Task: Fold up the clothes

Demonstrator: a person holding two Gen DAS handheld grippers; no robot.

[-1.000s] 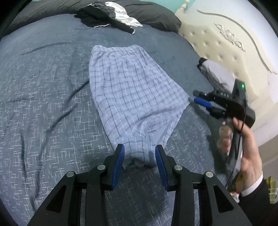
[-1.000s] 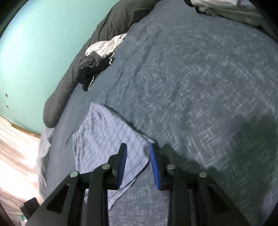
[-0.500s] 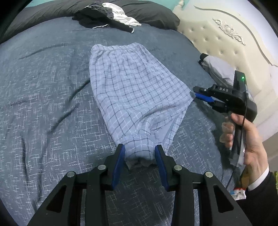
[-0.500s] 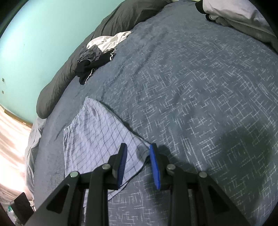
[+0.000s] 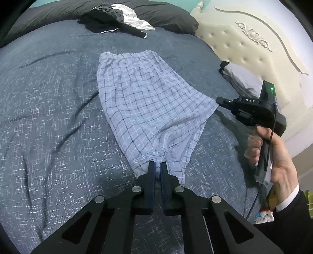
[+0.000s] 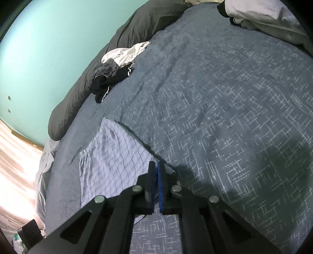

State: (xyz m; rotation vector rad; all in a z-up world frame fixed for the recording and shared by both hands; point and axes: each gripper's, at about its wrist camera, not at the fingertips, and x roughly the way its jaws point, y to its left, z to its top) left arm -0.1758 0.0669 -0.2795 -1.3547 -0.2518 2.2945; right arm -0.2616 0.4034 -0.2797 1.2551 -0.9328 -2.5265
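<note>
1. Left tool [image 5: 157, 166] now clenched on the near hem of the plaid shorts [image 5: 148, 109]; half a second ago its jaws stood wide around that hem; right tool [image 6: 156, 166] likewise gone from apart to pinched on the shorts' side corner.
2. Shorts lie flat mid-bed [image 5: 49, 117], waistband end toward the dark clothes pile [image 5: 113, 17], hem end nearest the left tool.
3. Reading: both grips set; the lift-and-fold looks ready to start, nothing folded yet.
4. Left view alone shows the whole garment, the headboard [image 5: 244, 45], and the right hand [image 5: 273, 154] on its handle.
5. Right view alone shows the teal wall [image 6: 49, 48] beyond the pile and the pinched corner close up.
</note>
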